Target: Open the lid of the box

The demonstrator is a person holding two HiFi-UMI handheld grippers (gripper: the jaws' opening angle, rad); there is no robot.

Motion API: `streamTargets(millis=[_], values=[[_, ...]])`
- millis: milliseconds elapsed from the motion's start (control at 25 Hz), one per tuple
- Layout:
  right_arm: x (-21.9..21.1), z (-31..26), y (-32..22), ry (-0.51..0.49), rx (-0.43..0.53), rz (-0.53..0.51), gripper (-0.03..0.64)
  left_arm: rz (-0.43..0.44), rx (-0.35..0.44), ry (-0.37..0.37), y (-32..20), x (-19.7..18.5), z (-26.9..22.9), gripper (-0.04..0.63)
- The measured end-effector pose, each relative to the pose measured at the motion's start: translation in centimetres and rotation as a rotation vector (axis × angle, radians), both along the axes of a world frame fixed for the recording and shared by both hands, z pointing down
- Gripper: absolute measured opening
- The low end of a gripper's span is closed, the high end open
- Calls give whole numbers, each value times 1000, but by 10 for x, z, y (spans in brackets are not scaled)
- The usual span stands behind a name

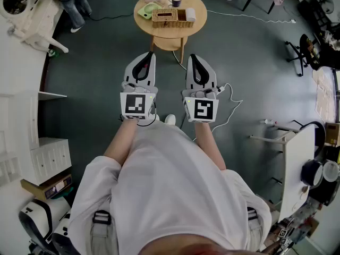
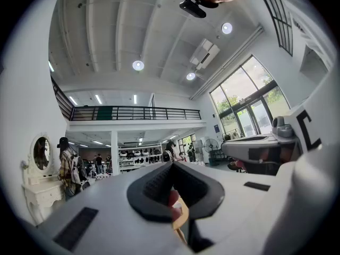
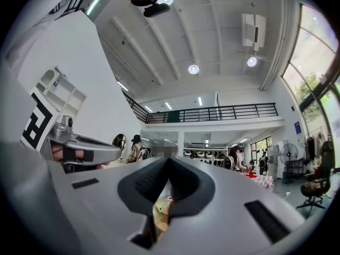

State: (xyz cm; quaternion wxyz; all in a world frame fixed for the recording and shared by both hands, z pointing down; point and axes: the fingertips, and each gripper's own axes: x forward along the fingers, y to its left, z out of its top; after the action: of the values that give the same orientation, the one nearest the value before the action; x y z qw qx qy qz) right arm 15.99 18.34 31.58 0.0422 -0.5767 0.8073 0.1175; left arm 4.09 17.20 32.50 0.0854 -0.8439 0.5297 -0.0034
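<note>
Dark floor (image 1: 255,62) underfoot, open hall around. Left gripper (image 1: 151,54) and right gripper (image 1: 192,56) are side by side close to the body, both with jaws closed together and nothing between them. Well ahead of both tips is a round table (image 1: 197,7) with the box (image 1: 170,18) on it, untouched. Step looks like the approach: next, walk up, spread the jaws, find the lid edge

Wicker box lid (image 1: 169,16): far ahead of the right gripper (image 1: 192,58), too small to tell.
Table (image 3: 161,223): sliver beyond its jaws.
</note>
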Motion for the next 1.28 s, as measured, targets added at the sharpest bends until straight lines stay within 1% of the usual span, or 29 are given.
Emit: streamTargets(millis=[120,280,400,480,760,880,1040,1120,1280], values=[[-8,3,1,-6,-14,-16,-3,-8,-5,9,-1,-8,3,-6],[-19,-1,-1,25,-7,-22,-2,-43,-9,26,-6,-30,6,-6],[-23,2,-7,30,-32,-2,-2,-65,-25,53,-10,-47,10,-6],[-29,9,-14,39,-52,-9,-2,-77,-28,69,-15,-56,11,-6],[-43,38,-52,48,-79,-15,-2,-117,-21,55,-42,-74,23,-6],[-51,48,-75,51,-101,-38,-2,-145,-30,49,-58,-85,30,-6],[-60,54,-106,53,-107,-46,-2,-158,-51,57,-85,-96,41,-6],[-64,60,-126,62,-117,-39,-2,-152,-56,63,-106,-100,46,-6],[-74,69,-177,75,-130,-16,-2,-122,-41,75,-161,-110,48,-6]])
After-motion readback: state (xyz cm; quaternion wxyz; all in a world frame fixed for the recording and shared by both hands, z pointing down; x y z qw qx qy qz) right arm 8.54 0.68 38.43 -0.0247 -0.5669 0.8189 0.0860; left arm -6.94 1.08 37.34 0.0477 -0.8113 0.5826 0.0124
